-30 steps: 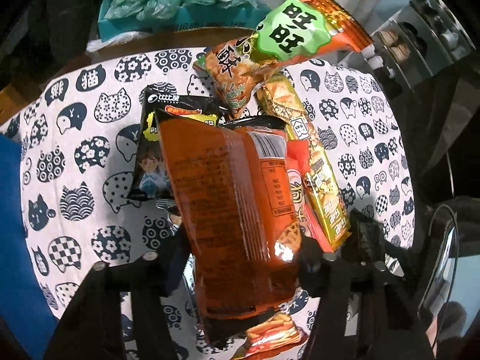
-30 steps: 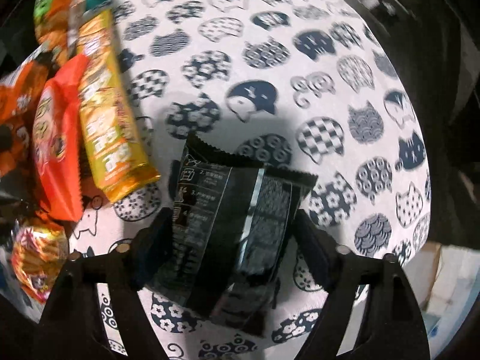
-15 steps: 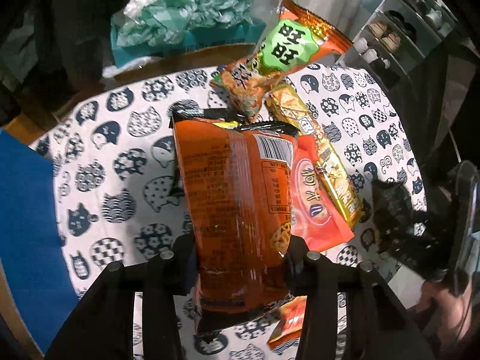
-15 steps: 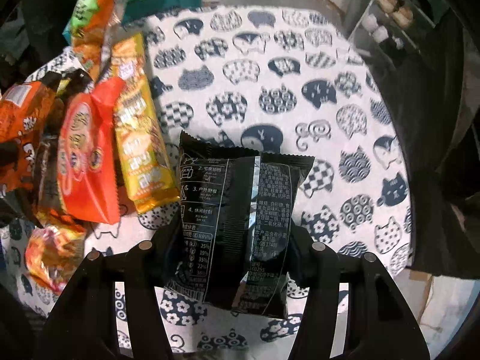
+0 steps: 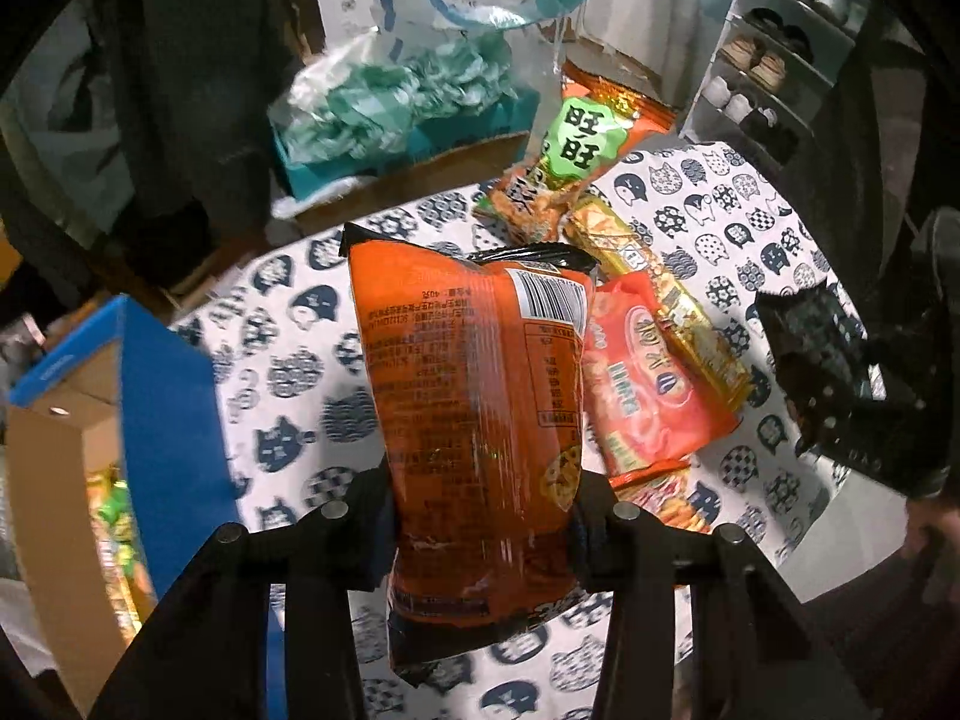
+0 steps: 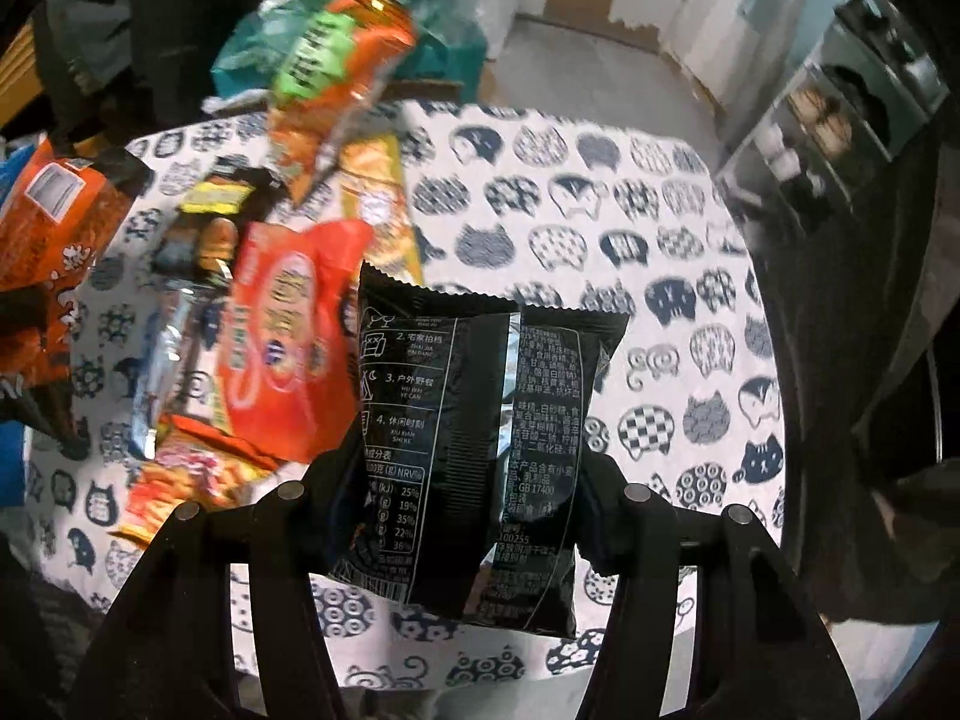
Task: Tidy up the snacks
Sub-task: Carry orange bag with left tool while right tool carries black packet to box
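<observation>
Left gripper (image 5: 480,510) clamps an orange bag (image 5: 474,396), right gripper (image 6: 465,498) a black packet (image 6: 474,420), both hanging above the tablecloth (image 6: 630,240), likely bound for the blue box (image 5: 162,396) left of it.

A home (shoe rack (image 5: 774,60), cat-print tablecloth (image 6: 600,192)).

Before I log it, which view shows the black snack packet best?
The right wrist view: the black snack packet fills the centre, printed back legible, pinched between the right gripper's fingers. The left wrist view shows it only as a dark, blurred shape at the right edge.
</observation>
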Action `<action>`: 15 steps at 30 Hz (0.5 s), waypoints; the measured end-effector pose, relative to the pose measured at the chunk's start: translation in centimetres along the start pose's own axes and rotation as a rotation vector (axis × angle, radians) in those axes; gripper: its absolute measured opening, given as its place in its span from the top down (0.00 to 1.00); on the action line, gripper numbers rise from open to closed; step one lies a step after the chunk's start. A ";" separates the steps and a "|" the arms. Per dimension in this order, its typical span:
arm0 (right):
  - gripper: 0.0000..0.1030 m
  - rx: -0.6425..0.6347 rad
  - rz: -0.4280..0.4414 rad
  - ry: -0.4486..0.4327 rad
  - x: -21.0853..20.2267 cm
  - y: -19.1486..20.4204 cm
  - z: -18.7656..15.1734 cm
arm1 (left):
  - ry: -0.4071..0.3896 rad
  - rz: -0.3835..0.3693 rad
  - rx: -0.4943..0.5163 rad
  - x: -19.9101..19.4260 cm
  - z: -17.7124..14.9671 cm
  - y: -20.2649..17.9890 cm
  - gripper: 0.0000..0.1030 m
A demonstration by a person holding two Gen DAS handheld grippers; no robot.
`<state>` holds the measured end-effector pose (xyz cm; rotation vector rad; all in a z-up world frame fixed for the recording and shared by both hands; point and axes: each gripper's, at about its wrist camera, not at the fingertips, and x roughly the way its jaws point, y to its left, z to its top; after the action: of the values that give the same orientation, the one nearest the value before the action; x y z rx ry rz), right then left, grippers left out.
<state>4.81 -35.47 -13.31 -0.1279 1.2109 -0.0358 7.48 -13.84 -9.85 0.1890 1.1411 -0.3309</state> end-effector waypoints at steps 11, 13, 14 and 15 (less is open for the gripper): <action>0.45 -0.095 0.042 -0.083 -4.2 4.3 2.1 | -0.077 0.110 0.052 -4.4 -2.1 2.3 0.57; 0.45 -0.113 0.049 -0.096 -4.9 5.2 2.4 | -0.088 0.119 0.052 -5.0 -2.4 2.9 0.57; 0.45 -0.125 0.054 -0.104 -5.3 5.8 2.6 | -0.092 0.122 0.050 -5.4 -2.5 3.2 0.57; 0.45 -0.136 0.058 -0.110 -5.6 6.3 2.7 | -0.096 0.124 0.048 -5.7 -2.7 3.5 0.57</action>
<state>5.12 -28.44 -7.90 -0.2106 1.1063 0.1032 4.26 -8.79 -5.85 0.2816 1.0219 -0.2551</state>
